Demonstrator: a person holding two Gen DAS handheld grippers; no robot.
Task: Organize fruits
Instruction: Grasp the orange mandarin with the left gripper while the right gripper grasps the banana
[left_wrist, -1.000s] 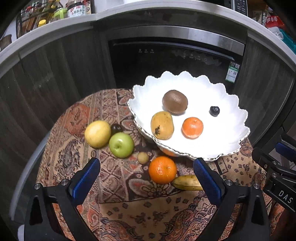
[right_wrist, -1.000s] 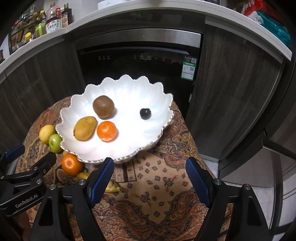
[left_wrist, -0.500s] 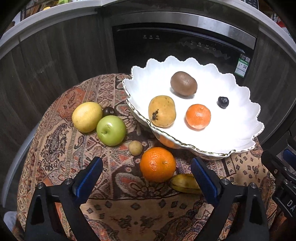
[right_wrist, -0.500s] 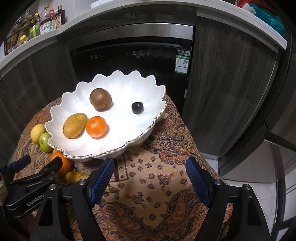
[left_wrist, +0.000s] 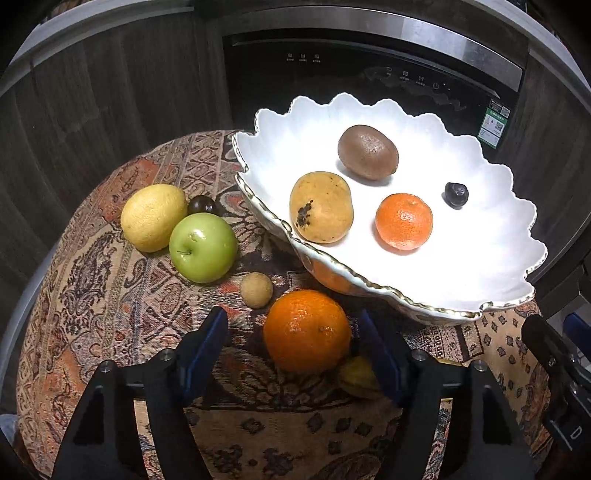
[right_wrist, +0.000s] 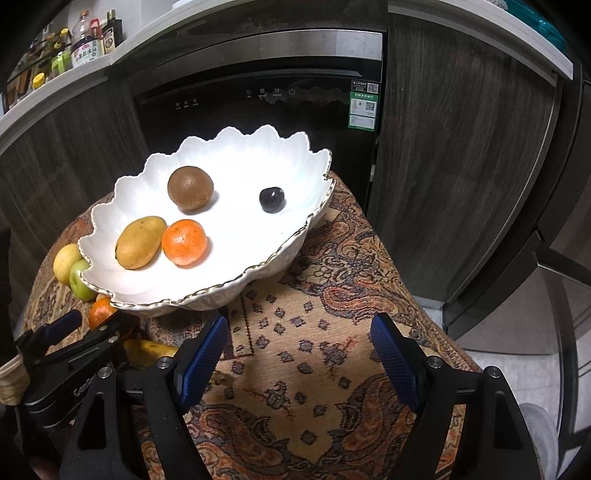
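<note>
Our left gripper (left_wrist: 295, 339) jaws apart, just closing around the orange (left_wrist: 306, 330); our right gripper (right_wrist: 299, 354) jaws apart, nothing between.

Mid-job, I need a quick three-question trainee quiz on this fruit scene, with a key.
1. True or false: the brown kiwi lies inside the scalloped white bowl.
2. Which fruit sits between the fingers of the left gripper?
A. green apple
B. large orange
C. yellow lemon
3. Fill in: the right gripper is open over the patterned ____.

Key: 1 true; 2 B; 3 cloth.
</note>
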